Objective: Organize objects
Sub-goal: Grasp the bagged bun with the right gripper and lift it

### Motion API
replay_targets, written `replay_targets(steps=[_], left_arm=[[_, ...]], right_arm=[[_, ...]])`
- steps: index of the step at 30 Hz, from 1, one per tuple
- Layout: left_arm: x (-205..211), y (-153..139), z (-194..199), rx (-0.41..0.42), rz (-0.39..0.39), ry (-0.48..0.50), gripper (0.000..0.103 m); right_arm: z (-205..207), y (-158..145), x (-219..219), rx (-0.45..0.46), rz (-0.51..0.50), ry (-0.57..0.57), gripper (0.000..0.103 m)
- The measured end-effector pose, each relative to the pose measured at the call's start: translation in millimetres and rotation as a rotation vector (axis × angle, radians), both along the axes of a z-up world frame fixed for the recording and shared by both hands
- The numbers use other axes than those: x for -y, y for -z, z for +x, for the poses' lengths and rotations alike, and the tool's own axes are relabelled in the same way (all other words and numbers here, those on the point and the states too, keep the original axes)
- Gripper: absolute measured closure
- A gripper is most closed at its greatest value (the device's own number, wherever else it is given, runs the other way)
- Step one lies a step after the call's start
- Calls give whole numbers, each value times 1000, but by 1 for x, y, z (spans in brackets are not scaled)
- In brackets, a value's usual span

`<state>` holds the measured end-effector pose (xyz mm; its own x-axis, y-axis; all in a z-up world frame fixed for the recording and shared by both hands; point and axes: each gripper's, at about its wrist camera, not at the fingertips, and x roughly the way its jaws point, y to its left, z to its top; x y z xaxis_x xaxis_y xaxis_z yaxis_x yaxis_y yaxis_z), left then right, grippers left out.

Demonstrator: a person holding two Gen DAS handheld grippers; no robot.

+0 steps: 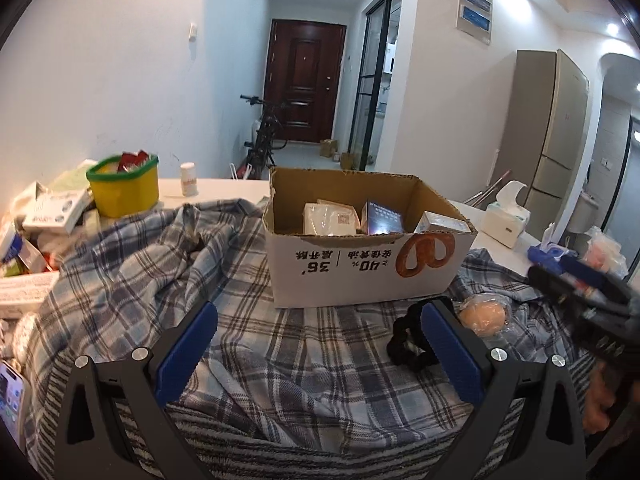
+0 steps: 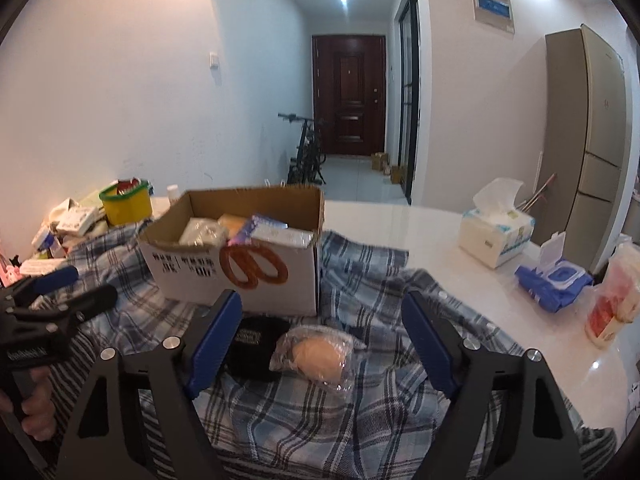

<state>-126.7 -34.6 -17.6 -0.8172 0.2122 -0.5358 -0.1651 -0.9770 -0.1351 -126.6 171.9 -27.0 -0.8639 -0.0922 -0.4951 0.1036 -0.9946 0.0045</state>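
From the left wrist, a cardboard box (image 1: 368, 268) is sitting open on a plaid cloth (image 1: 280, 352) spread over a white table (image 1: 224, 190). Inside it are standing a cream packet (image 1: 326, 219), a dark blue carton (image 1: 383, 218) and a pale box (image 1: 440, 223). Far left, a yellow tub (image 1: 123, 190) is holding red sachets (image 1: 134, 159). The left gripper (image 1: 318, 354) is hovering over the cloth with its fingers spread wide and nothing between them. A black scrunchie (image 1: 404, 346) is lying just beside its right finger, a bagged bun (image 1: 484, 314) a little beyond.

From the right wrist, the same box (image 2: 276, 284) is showing its packets from the other corner. A tissue pack (image 2: 496, 236) is standing on the bare table (image 2: 400, 220), a blue wipes pouch (image 2: 554, 280) lying near it with its lid flipped up. The right gripper (image 2: 322, 346) is pointing down at the bun (image 2: 320, 358), which is lying on the cloth (image 2: 360, 420) between the fingers, apart from both pads. The fingers are standing well apart, gripping nothing. The scrunchie (image 2: 258, 346) is lying against the bun's left side, by the left finger.
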Motion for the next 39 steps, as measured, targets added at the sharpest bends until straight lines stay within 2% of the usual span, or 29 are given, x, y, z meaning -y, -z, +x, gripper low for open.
replay_targets(steps=[10, 18, 22, 29, 31, 32, 34, 36, 39], left_arm=[[-7, 4, -2, 5, -48, -12, 0], [-3, 7, -4, 23, -26, -12, 0], [-4, 7, -4, 22, -27, -7, 0], [-6, 8, -5, 25, -32, 10, 0], [-7, 8, -4, 26, -32, 11, 0], [-7, 8, -4, 23, -31, 11, 0], [-7, 8, -3, 17, -30, 11, 0], [-7, 8, -2, 12, -24, 19, 0], [-8, 6, 0, 0, -12, 45, 0]], right_arm=[[-8, 26, -2, 94, -6, -23, 23], [-18, 38, -5, 164, -15, -17, 23], [-27, 51, -1, 230, 0, -34, 23], [-36, 51, 0, 260, 2, -37, 23], [-43, 51, 3, 285, 3, -67, 23], [-47, 52, 3, 291, 5, -67, 24], [-54, 56, 3, 322, 15, -56, 43], [-55, 57, 1, 334, -21, -78, 46], [-53, 57, 0, 315, -24, -73, 54]])
